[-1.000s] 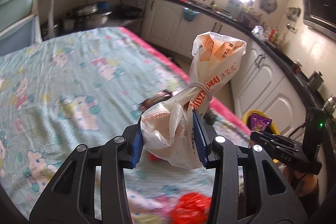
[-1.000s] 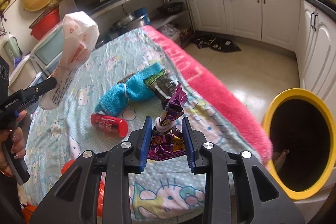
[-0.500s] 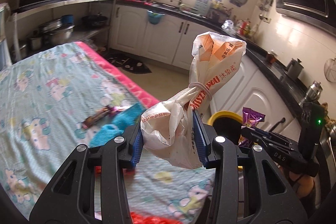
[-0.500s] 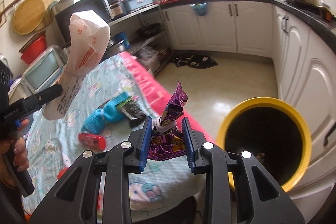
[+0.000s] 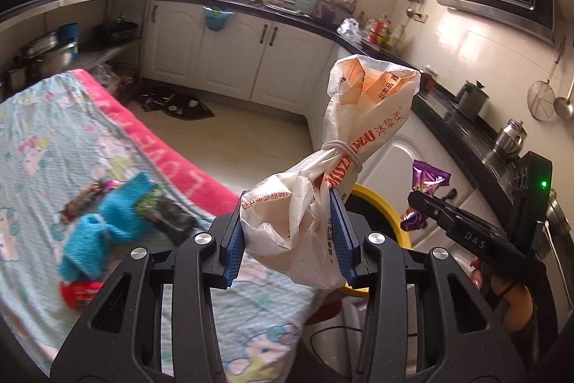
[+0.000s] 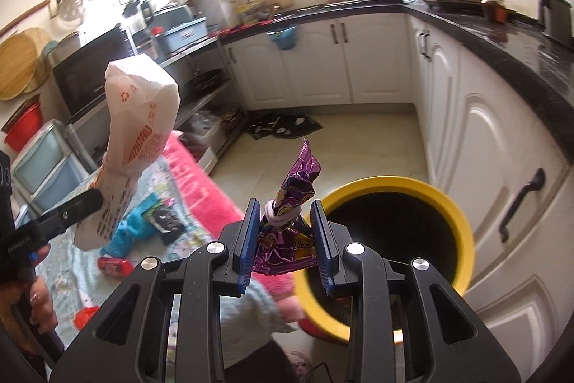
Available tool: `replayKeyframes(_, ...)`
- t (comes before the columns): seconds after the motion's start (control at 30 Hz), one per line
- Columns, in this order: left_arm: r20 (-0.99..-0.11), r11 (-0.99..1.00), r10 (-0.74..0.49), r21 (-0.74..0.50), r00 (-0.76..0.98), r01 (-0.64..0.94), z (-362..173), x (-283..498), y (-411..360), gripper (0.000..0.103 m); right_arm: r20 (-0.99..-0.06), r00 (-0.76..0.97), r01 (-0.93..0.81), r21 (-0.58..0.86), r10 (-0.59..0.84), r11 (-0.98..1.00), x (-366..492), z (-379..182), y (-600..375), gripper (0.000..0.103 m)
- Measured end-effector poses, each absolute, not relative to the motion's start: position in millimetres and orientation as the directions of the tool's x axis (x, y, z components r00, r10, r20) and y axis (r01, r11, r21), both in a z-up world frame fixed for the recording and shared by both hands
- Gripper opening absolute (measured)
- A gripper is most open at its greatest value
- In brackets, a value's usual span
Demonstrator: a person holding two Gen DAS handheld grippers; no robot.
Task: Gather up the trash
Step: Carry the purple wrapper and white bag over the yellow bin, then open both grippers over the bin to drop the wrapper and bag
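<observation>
Currently both loads are in transit: the left gripper (image 5: 288,239) clamps a tied bag (image 5: 333,174), the right gripper (image 6: 287,236) a purple wrapper (image 6: 287,228). Next, position each above the yellow bin (image 6: 405,189) and release.

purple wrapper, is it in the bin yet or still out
Out. The purple wrapper is clamped in the right gripper, held at the yellow bin's near rim, not inside.
</observation>
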State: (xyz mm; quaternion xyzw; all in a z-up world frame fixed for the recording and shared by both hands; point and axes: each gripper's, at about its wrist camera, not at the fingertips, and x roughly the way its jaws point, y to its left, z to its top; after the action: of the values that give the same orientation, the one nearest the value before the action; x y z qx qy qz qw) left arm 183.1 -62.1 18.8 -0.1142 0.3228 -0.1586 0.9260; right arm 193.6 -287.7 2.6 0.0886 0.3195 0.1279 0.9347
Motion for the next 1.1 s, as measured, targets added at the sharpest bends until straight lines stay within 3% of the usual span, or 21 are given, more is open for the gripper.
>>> replayKeyframes(0.37, -0.6, 0.898, -0.44, -0.307, 0.668, 0.316, -8.2, 199.3, -127.6, 0.035, -0.564, 0.809, -0.05, 0.213, 0.165, 0.976, 191.9, -8.8, -337.3, 0.028)
replayKeyframes(0.77, -0.686, 0.914, -0.396, -0.228, 0.61, 0.336, -54.4, 216.7, -181.3, 0.036, -0.605, 0.79, 0.035, 0.207, 0.1, 0.978, 198.3, -37.7, -369.7, 0.028)
replayKeyframes(1.1, -0.737, 0.915, -0.392, -0.25, 0.55, 0.317, -92.6, 229.2, -191.0, 0.042, -0.661, 0.744, 0.052, 0.197, 0.094, 0.979, 219.3, -64.4, -374.3, 0.03)
